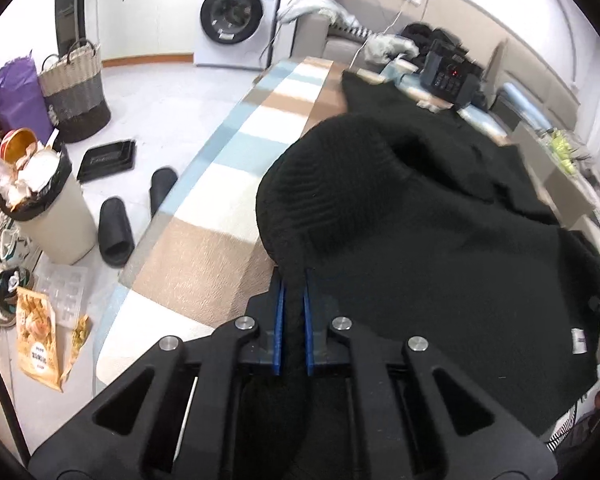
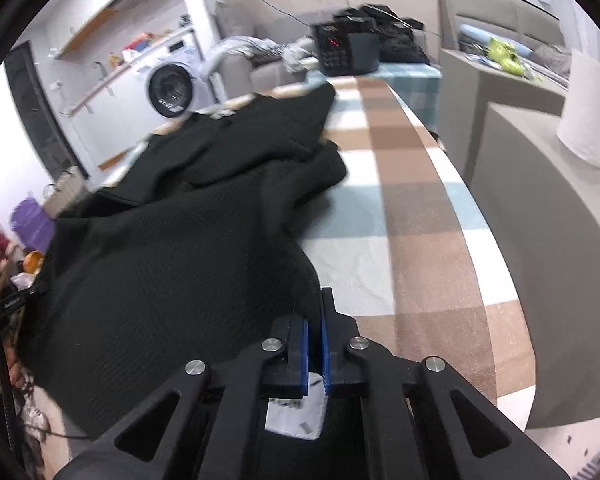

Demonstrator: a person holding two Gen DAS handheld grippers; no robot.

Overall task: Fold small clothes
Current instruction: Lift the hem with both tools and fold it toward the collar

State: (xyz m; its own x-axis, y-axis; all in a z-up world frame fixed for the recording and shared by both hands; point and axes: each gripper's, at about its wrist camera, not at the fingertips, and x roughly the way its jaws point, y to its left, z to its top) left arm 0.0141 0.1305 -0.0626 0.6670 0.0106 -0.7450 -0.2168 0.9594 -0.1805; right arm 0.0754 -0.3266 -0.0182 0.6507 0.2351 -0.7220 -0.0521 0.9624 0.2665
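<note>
A black knit garment (image 1: 440, 240) lies partly on a table covered with a checked brown, blue and white cloth (image 1: 220, 184). My left gripper (image 1: 293, 284) is shut on a ribbed edge of the garment, which bulges up in a fold just ahead of it. In the right wrist view the same garment (image 2: 172, 248) spreads to the left over the checked cloth (image 2: 412, 240). My right gripper (image 2: 315, 320) is shut on another edge of it, and a white label (image 2: 296, 416) hangs below the jaws.
A black electronic box (image 1: 450, 74) and piled dark clothes stand at the table's far end. On the floor to the left are a full bin (image 1: 48, 208), slippers (image 1: 116, 232), a woven basket (image 1: 76, 92) and a washing machine (image 1: 236, 20). Grey furniture (image 2: 540, 200) with a paper roll (image 2: 588, 120) is on the right.
</note>
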